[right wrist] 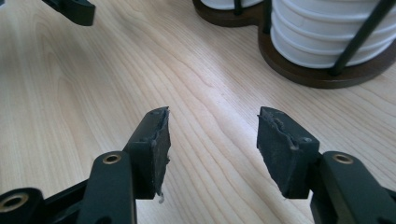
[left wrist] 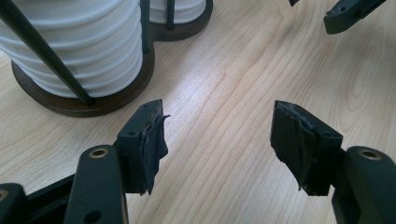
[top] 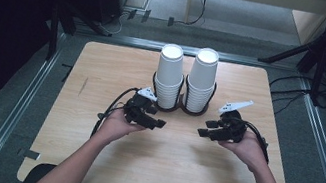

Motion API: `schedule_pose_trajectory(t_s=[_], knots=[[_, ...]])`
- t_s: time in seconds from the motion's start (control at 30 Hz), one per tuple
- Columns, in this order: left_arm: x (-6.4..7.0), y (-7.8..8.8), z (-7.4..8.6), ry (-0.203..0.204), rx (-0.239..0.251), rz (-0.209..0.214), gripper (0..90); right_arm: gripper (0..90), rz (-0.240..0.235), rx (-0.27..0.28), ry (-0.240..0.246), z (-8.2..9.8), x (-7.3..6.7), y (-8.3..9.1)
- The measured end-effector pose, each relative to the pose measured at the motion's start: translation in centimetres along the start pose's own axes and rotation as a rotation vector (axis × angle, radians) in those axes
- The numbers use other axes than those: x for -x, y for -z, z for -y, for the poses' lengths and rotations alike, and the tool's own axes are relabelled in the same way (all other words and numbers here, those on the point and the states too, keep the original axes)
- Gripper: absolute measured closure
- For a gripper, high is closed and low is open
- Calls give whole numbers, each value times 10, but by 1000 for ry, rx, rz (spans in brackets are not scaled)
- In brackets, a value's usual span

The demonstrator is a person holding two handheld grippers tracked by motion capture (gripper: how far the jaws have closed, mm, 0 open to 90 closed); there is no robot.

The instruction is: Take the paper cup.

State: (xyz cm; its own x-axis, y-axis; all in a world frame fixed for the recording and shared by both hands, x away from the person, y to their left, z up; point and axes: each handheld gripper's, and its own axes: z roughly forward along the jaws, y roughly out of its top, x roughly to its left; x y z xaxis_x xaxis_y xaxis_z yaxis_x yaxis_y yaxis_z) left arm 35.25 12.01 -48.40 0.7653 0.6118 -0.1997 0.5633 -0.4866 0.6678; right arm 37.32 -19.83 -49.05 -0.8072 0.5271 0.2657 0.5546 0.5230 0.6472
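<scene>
1. High view: the wooden surface point(top: 104, 66) carries two white paper-cup stacks point(top: 169, 75) point(top: 202, 78) in a dark holder point(top: 179, 107), with the left tongs point(top: 158, 123) and right tongs point(top: 203, 131) just in front of it.
2. Left gripper view: the holder's thin black rods point(left wrist: 42, 49) show; the tongs are released and empty.
3. Right gripper view: the right tongs point(right wrist: 212, 126) likewise gape over bare wood.

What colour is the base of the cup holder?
Dark brown base, clearest in the right gripper view.

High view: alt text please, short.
Two stacks of white paper cups stand in a dark twin holder at the far middle of a wooden table. Nearer, the left gripper and right gripper, both empty, point toward each other.
</scene>
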Motion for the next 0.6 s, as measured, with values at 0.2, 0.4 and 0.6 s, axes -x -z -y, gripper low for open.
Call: schedule_pose_trajectory(t_s=[0.2,0.4,0.6], knots=[[2,0,-2,-9,0,0,392,399,7,-1,19,-1,1,1],[3,-1,-3,-5,-11,3,451,373,14,-6,27,-1,2,1],[5,1,-3,-6,2,-3,515,357,19,6,43,-1,1,3]])
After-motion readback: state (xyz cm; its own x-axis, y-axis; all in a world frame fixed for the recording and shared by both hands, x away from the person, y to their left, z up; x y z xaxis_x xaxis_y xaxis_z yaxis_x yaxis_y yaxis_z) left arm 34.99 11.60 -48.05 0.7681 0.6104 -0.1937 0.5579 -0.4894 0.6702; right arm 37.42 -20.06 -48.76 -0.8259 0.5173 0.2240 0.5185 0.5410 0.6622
